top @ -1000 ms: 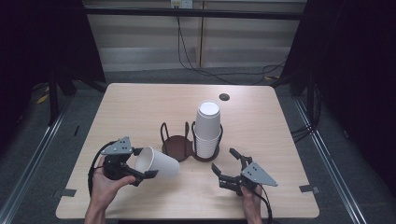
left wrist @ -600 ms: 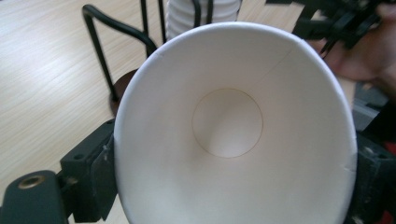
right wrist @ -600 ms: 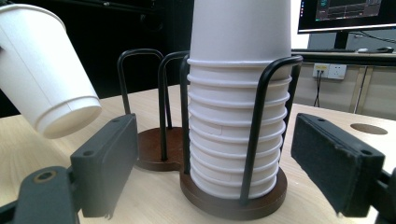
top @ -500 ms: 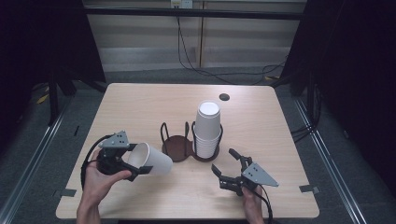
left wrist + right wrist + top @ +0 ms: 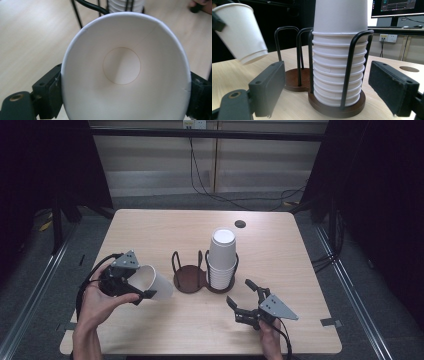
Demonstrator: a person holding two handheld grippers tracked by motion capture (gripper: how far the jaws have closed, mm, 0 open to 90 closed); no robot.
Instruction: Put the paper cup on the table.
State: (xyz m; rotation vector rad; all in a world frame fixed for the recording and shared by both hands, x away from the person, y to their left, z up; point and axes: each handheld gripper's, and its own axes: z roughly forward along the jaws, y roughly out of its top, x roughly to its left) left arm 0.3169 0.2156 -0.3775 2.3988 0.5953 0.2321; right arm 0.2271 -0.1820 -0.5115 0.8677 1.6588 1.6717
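While left gripper (image 5: 134, 287) clamps paper cup (image 5: 151, 282), right gripper (image 5: 245, 301) gapes wide near cup stack (image 5: 221, 260).

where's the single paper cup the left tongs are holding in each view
High view: paper cup lower left, gripped in the left tongs, beside the empty holder.
Left gripper view: centre, mouth facing the camera.
Right gripper view: upper left, tilted.
Shared landmark: the cup stack in its wire holder.
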